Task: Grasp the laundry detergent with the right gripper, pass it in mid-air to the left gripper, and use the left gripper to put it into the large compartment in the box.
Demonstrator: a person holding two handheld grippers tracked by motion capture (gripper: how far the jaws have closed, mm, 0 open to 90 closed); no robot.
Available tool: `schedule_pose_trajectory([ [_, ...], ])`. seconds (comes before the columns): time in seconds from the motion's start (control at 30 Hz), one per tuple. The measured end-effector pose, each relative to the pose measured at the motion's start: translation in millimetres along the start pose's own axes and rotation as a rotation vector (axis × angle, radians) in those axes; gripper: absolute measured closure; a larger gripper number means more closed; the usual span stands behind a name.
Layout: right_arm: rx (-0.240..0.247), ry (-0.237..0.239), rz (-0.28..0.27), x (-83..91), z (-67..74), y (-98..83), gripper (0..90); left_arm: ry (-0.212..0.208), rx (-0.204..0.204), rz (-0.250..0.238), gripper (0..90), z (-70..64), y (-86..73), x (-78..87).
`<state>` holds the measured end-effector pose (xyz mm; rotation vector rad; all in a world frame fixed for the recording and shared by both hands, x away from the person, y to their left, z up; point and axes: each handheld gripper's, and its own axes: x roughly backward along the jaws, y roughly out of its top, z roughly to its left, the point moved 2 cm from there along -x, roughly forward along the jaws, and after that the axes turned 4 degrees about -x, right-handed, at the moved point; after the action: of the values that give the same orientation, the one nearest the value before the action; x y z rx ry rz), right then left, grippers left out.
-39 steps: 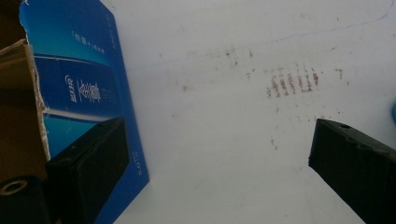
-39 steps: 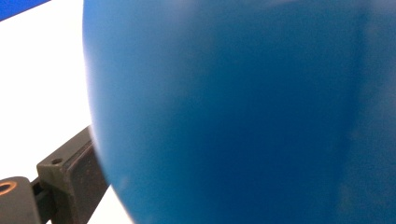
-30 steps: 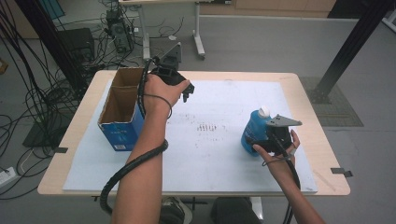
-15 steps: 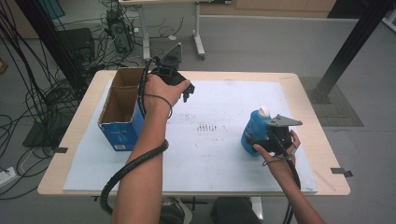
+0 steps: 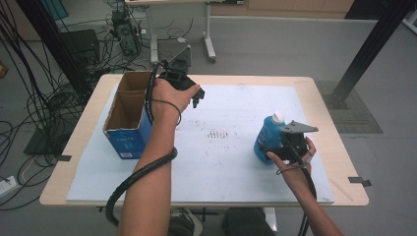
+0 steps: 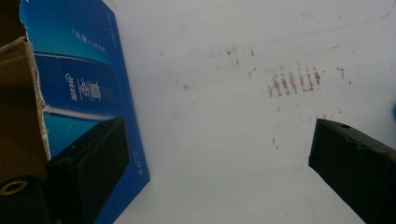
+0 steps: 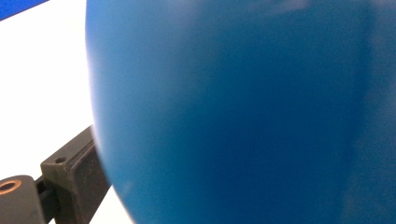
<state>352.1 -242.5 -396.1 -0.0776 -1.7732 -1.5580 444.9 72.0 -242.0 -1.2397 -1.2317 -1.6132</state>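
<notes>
Two grippers at work | right gripper (image 5: 275, 145) jaws closed around blue bottle (image 5: 268, 137), upright on tabletop (image 5: 236, 187) well right of box (image 5: 129, 115) | left gripper (image 5: 196, 98) jaws wide open, empty, just beside box | step: bottle gripped | next: lift and carry toward box.

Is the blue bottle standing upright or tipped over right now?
Upright: the blue bottle stands on the white mat, white cap on top, with the right hand-held gripper against it.

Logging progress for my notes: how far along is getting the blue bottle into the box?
Done: the right gripper is at the blue bottle, fingers around it. In hand: bottle stands on the white sheet. Left: carrying it to the open cardboard box, beside which the left gripper waits open.
</notes>
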Motion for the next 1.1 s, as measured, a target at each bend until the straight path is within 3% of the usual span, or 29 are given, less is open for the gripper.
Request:
schedule_pose_trajectory([
  [0.8,-0.005,0.005,0.009,-1.2,-0.9,-0.9,5.6,0.001,0.000,0.002,5.6,0.4,-0.4,-1.3],
  [1.1,-0.001,0.019,0.015,-3.2,0.2,-2.8,12.7,0.004,-0.006,0.004,5.7,-1.8,0.5,-1.9],
])
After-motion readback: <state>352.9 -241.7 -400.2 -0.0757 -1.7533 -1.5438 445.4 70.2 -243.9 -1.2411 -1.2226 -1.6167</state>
